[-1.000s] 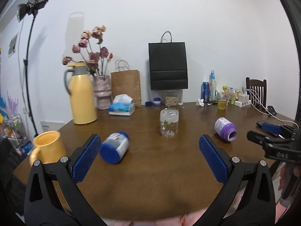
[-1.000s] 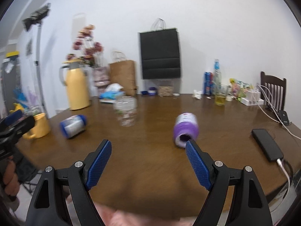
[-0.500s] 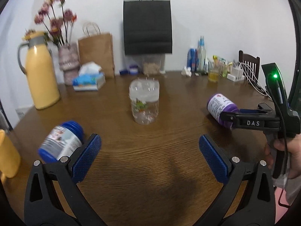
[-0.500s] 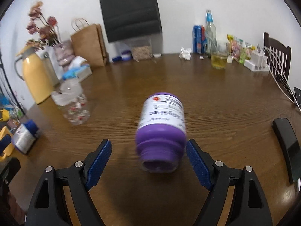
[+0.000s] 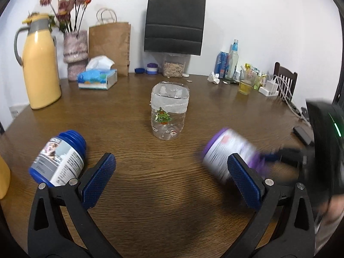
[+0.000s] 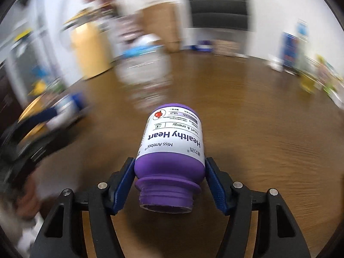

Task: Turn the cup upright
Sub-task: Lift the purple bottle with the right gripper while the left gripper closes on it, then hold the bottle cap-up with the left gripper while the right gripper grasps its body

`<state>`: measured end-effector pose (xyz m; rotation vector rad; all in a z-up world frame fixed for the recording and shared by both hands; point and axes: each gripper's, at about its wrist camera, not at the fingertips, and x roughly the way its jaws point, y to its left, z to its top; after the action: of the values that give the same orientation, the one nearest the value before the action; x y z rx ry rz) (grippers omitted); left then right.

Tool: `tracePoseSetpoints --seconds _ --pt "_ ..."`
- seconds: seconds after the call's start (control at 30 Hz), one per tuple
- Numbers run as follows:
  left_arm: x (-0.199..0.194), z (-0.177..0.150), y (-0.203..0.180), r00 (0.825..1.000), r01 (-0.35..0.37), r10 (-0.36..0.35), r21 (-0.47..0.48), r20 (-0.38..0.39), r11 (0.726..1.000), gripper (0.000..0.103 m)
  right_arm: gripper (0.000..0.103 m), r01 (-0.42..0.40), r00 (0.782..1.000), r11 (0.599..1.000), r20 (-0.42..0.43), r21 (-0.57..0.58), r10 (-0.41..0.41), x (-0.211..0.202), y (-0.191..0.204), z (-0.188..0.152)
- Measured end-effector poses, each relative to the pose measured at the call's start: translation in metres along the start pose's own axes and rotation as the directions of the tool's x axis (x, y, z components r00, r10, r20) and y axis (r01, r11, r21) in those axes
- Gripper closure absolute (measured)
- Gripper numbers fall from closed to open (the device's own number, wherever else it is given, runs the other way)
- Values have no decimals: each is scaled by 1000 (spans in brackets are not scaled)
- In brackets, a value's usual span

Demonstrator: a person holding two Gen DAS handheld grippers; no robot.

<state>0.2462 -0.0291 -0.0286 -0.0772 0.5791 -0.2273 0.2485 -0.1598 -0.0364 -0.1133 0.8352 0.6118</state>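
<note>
1. The right gripper (image 6: 169,181) is clamped on the purple bottle (image 6: 172,148); its two blue pads press the bottle's lower body from either side, just above the neck.
2. That bottle has no cap, and its open mouth points back toward the camera while its base points away over the wooden table (image 6: 268,129). It looks lifted off the table and tilted, though blur makes the exact angle hard to judge.
3. From the left wrist view the same purple bottle (image 5: 228,150) shows as a smeared shape at the right, partly behind the left gripper's right pad.
4. The left gripper (image 5: 172,178) is wide open with nothing between its pads, low over the near part of the table.
5. A blue bottle (image 5: 59,158) lies on its side just beside the left pad.
6. A clear plastic cup (image 5: 169,112) with a Christmas tree sticker stands at the table's centre, well apart from both grippers.
7. A yellow jug (image 5: 39,68), a tissue box (image 5: 97,78) and a black paper bag (image 5: 175,20) sit toward the far wall.
</note>
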Motion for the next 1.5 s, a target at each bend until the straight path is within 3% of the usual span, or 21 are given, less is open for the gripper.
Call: tracePoseSetpoints --seconds 0.1,0.27,0.37,0.5,0.57,0.67,0.77,0.9,0.97,1.0,1.03,1.07,1.13,1.2,1.3,1.37,1.47,1.5 --pt "4 5 5 998 53 -54 -39 -23 998 5 34 -60 998 995 1 -81 60 1 32 -9" --pt "19 3 -5 993 80 -77 22 -93 997 39 33 -28 1000 988 11 -149 30 2 54 -15" --pt "22 -1 -2 990 94 -95 -18 -104 995 43 30 -16 1000 990 9 -139 17 -3 47 -18" --pt "14 -4 -4 997 -1 2 10 -80 1000 44 27 35 999 997 43 -66 -32 -20 26 -23" --pt "10 -6 -1 997 -11 10 -5 -75 1000 44 27 92 994 996 56 -14 -91 -24 14 -25" --pt "7 -9 -3 998 -20 19 -8 -67 1000 44 27 124 990 988 54 92 -129 -27 -8 -28" --pt "4 -9 -6 997 -44 45 20 -65 999 41 27 117 989 987 72 113 -126 -28 -12 -24" --pt "-9 1 -7 993 84 -83 11 -82 996 18 27 135 984 982 95 132 -148 -40 -14 -29" --pt "-4 3 -19 961 233 -219 69 -171 970 1 27 154 981 975 90 159 -169 -43 -20 -32" --pt "3 1 -26 934 298 -269 98 -237 950 1 27 164 980 972 82 167 -180 -41 -20 -32" --pt "13 -2 -33 922 305 -258 130 -290 943 1 27 191 977 968 62 165 -204 -41 -23 -34" --pt "20 -3 -35 922 288 -233 147 -309 946 9 27 243 968 960 36 142 -250 -39 -23 -37" --pt "38 -5 -42 915 255 -164 213 -369 943 41 27 272 960 953 32 131 -278 -44 -24 -43" --pt "44 -3 -44 911 260 -164 217 -380 941 43 27 266 962 954 27 138 -272 -50 -27 -47" --pt "41 3 -46 928 249 -167 219 -334 943 43 27 283 955 948 54 143 -293 -65 -31 -50" --pt "31 13 -44 943 262 -203 210 -265 942 43 27 264 956 950 89 167 -281 -76 -37 -46" --pt "14 31 -52 968 237 -205 258 -143 937 43 27 166 962 954 171 248 -212 -95 -56 -26" --pt "8 41 -53 976 215 -196 275 -95 937 43 27 86 965 956 215 279 -150 -102 -66 -14"
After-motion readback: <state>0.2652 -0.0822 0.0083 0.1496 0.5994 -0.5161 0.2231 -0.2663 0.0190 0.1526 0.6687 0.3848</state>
